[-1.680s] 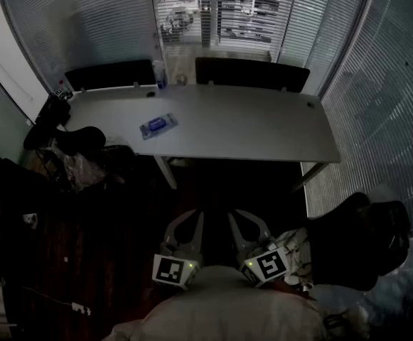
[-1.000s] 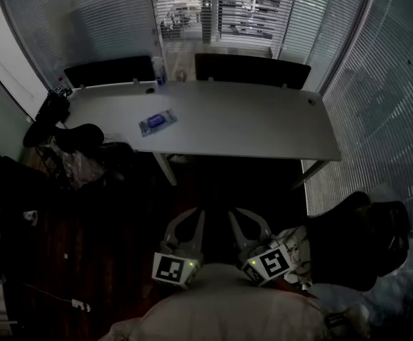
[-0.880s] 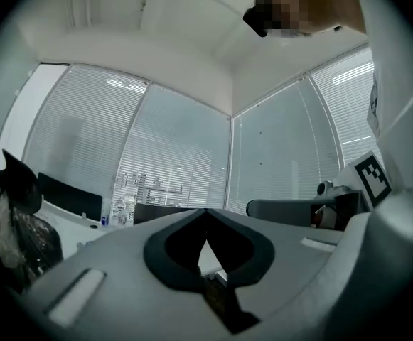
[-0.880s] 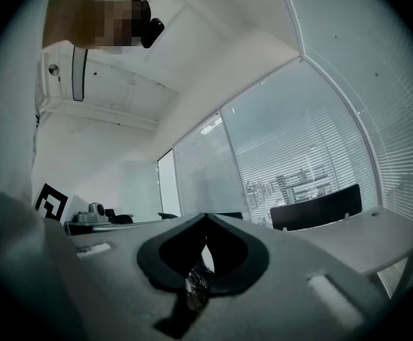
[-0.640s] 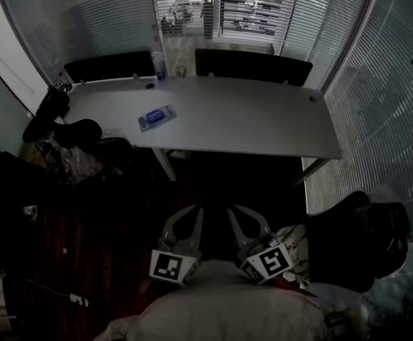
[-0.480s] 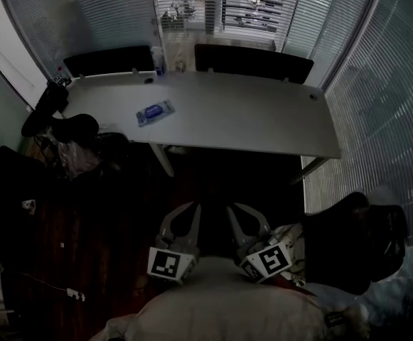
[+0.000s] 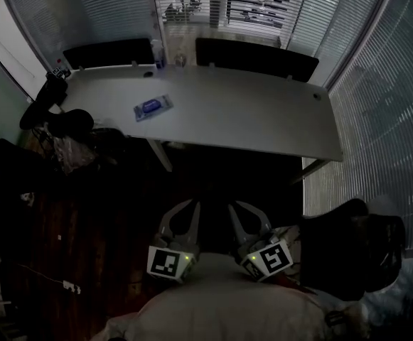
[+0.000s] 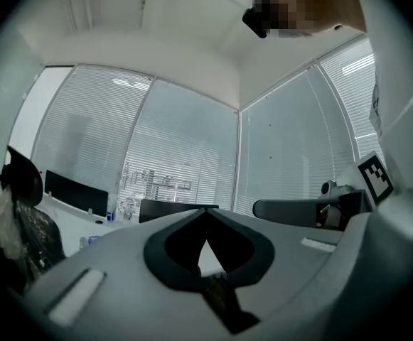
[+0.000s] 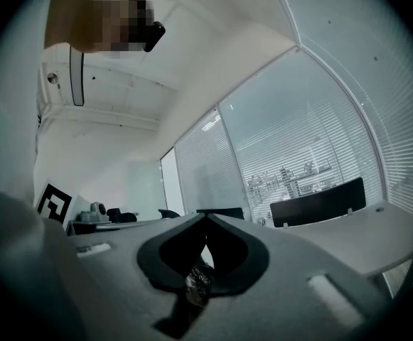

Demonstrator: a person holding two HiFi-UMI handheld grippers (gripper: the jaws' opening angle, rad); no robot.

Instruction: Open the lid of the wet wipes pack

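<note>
- Office corner, blinds (image 7: 85, 13) on glass walls from 9 through 12 to 3 o'clock.
- One white table (image 7: 263, 119) across the upper middle, running from 10 to 2 o'clock, mostly bare.
- Two dark screens along its far edge: one (image 7: 110, 52) at 11 o'clock, one (image 7: 256, 59) at 12 to 1 o'clock.
- One wipes pack (image 7: 153, 107), blue-topped, lying flat on the table's left part at 11 o'clock, lid down as far as can be told; well apart from both grippers.
- Dark floor below the table; black clutter (image 7: 50, 112) by the table's left end at 9 to 10 o'clock.
- One black chair (image 7: 348, 251) at 4 o'clock.
- Two grippers side by side at 6 o'clock, close to the body and off the table.
- Left gripper (image 7: 192, 203): jaws pressed together, tips meeting, nothing between them.
- Right gripper (image 7: 234, 204): jaws likewise pressed together at the tips, nothing pinched.
- Two marker cubes, one per gripper: left (image 7: 167, 263), right (image 7: 266, 259).
- Both gripper views tilted up toward the blinds and white ceiling.
</note>
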